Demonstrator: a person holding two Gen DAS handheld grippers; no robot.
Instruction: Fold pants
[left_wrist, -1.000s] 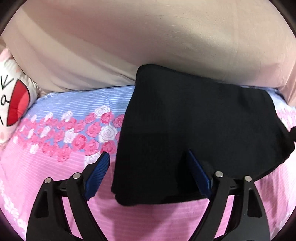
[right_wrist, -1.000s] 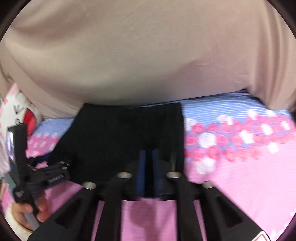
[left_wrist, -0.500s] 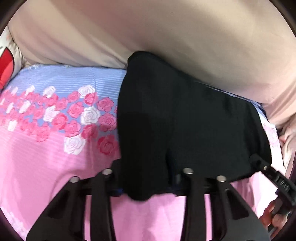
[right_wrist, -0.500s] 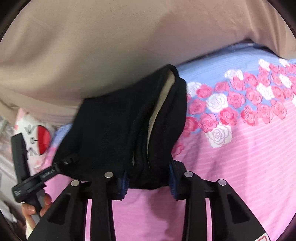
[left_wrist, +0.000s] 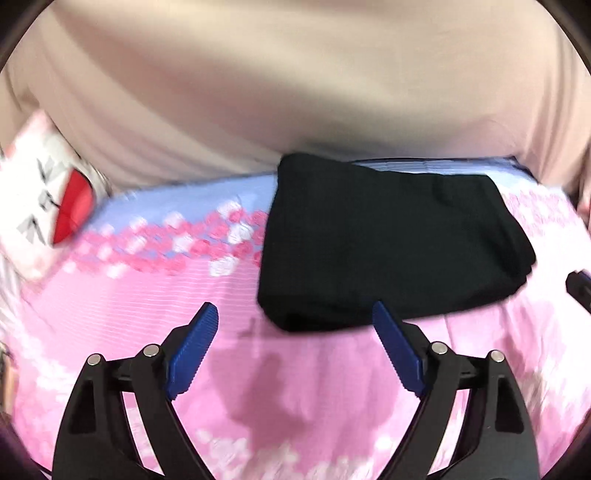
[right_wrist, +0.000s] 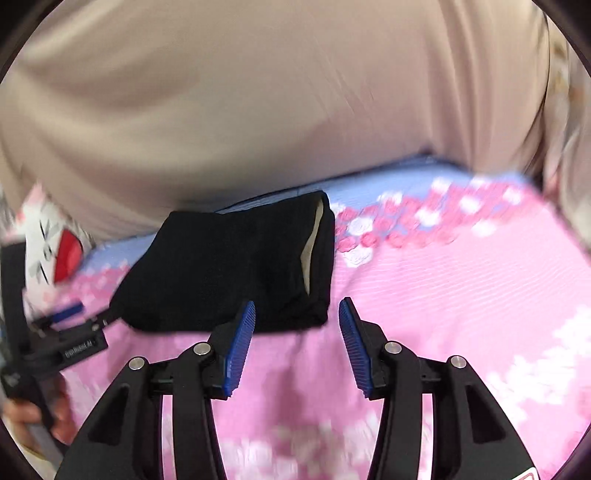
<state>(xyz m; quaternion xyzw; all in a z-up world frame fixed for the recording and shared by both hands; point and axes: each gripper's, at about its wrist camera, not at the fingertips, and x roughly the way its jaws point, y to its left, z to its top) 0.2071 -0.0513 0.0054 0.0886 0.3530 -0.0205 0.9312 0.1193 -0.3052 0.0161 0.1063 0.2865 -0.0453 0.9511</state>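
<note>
The black pants lie folded into a compact bundle on the pink flowered bedsheet, their far edge against a beige cushion. My left gripper is just short of their near left corner, its jaws opening wide with only sheet between the blue pads. In the right wrist view the same pants show a pale lining at their right edge. My right gripper hangs in front of their near right corner, jaws opening, nothing pressed between the pads. The left gripper shows at that view's left edge, in a person's hand.
A large beige cushion runs along the back of the bed. A white plush with a red mouth lies at the far left. The sheet turns blue with pink roses near the back.
Both grippers held the near edge of the pants half a second ago; they have let go and pulled back toward me, and the pants now lie flat. Both views are motion-blurred.
</note>
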